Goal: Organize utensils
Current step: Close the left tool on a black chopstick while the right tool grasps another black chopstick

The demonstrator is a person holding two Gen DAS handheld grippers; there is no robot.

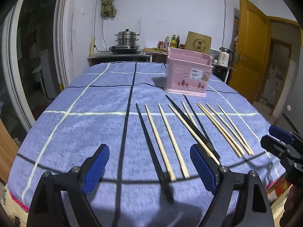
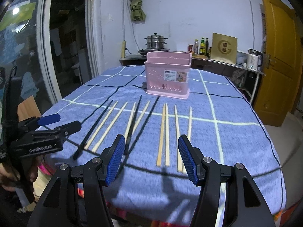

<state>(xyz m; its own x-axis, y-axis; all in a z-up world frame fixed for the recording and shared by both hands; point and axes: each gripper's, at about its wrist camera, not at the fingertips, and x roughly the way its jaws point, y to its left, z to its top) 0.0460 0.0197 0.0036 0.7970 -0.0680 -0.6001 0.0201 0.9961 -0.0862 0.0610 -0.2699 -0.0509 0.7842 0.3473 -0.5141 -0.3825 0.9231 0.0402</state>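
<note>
Blue checked bench (image 2: 236, 113) | chopsticks (image 2: 166, 132) lie fanned before pink holder (image 2: 166, 75), ready for sorting | my left tool (image 1: 149, 168) and right tool (image 2: 151, 158) both gape, empty.

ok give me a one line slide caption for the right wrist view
Open right gripper above wooden and black chopsticks on a blue checked cloth, pink holder behind, left gripper alongside.
</note>
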